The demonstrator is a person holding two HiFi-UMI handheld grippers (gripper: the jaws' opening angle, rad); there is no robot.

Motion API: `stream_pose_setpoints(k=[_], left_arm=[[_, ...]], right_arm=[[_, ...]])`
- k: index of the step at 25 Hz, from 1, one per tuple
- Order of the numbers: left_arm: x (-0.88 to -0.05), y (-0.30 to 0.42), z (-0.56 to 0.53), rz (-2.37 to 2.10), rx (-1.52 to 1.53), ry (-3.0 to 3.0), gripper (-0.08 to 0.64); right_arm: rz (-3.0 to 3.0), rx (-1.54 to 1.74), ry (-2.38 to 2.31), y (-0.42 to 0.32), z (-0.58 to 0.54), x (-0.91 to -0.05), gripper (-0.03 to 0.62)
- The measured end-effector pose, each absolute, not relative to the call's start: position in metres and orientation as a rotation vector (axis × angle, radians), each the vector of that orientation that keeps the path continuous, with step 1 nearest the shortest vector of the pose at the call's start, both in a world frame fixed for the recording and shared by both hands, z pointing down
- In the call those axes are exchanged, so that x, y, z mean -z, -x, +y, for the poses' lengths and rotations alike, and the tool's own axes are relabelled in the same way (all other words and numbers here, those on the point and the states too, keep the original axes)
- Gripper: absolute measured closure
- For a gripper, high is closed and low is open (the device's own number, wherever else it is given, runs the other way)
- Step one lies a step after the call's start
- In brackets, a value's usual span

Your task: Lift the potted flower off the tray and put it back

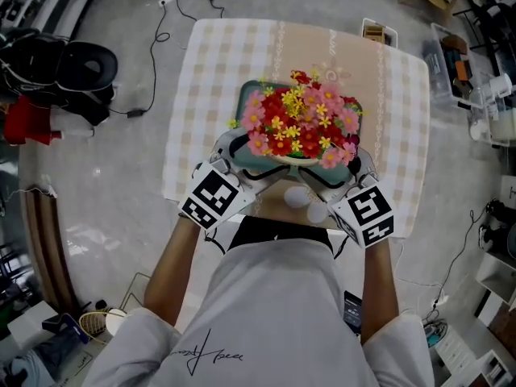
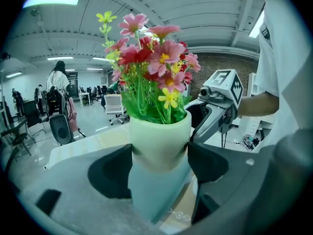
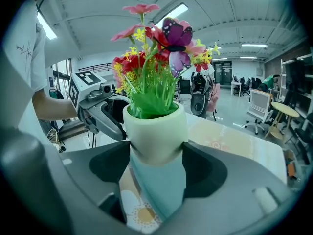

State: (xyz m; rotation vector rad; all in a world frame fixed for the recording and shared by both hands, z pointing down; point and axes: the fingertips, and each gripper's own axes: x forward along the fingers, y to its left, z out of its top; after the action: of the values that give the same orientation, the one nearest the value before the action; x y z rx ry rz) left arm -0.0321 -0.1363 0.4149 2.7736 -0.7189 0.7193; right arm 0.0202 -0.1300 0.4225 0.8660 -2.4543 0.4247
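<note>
The potted flower (image 1: 298,123), a pale pot with red, pink and yellow blooms, is held between both grippers over the near part of the green tray (image 1: 248,95). In the head view my left gripper (image 1: 242,153) is at its left and my right gripper (image 1: 352,161) at its right. The left gripper view has the pot (image 2: 159,138) clamped between the jaws of my left gripper (image 2: 160,153), with the tray (image 2: 156,192) below. The right gripper view shows the pot (image 3: 155,131) pinched by my right gripper (image 3: 156,153) above the tray (image 3: 162,185).
The tray lies on a table with a checked cloth (image 1: 210,63). A small box (image 1: 379,32) sits at its far right corner. Black bags (image 1: 64,67) and cables lie on the floor at left. Shelves and bins (image 1: 484,103) stand at right. A person (image 2: 58,80) stands far off.
</note>
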Motion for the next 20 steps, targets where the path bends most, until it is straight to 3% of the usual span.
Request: stream_pose_setpoints(k=[20], left_arm=[[-0.469, 0.028, -0.156, -0.700, -0.787, -2.696, 0.202]], right_arm=[[-2.397, -0.523, -0.833, -0.025, -0.148, -0.479, 0.250]])
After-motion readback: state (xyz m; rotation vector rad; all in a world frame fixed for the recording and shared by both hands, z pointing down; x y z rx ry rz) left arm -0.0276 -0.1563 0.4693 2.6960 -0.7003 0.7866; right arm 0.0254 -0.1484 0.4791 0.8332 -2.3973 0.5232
